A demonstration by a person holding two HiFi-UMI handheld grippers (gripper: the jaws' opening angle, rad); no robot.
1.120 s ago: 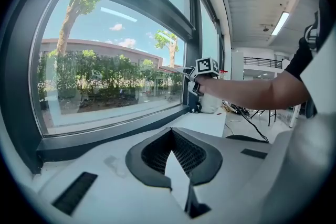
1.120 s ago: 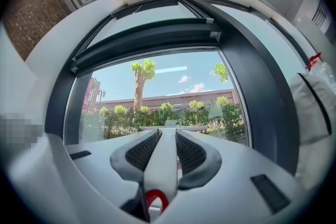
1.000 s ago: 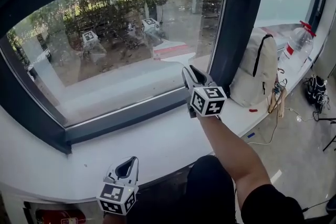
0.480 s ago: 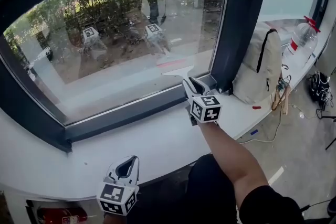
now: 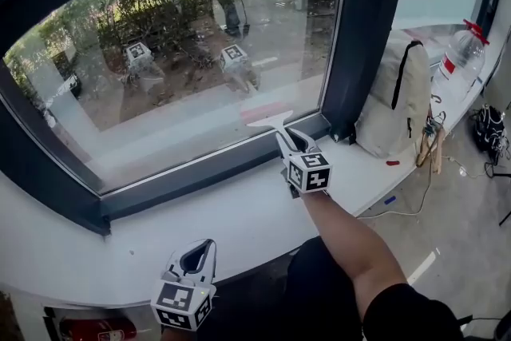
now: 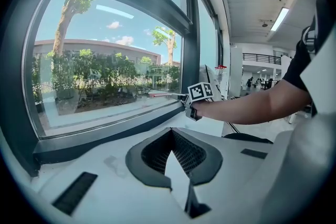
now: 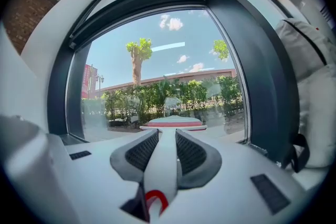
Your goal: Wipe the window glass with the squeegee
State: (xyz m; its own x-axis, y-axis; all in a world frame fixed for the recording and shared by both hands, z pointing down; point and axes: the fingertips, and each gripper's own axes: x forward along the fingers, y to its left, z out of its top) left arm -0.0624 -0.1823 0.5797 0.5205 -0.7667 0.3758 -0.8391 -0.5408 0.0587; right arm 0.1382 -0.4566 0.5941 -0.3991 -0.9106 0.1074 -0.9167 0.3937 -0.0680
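White squeegee sits clamped in the right claw, handle pointing straight ahead at the window glass, blade crosswise by the pane's lower right corner, just above the bottom frame. Left claw, pinched shut on nothing, hangs well back from the glass; right is the nearer. Against a second ago the blade sits lower on the pane, its downward stroke probably nearly run out.

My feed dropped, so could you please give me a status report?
Right gripper shut on squeegee, blade low at the window glass. Left gripper shut, empty. Nothing in the way.
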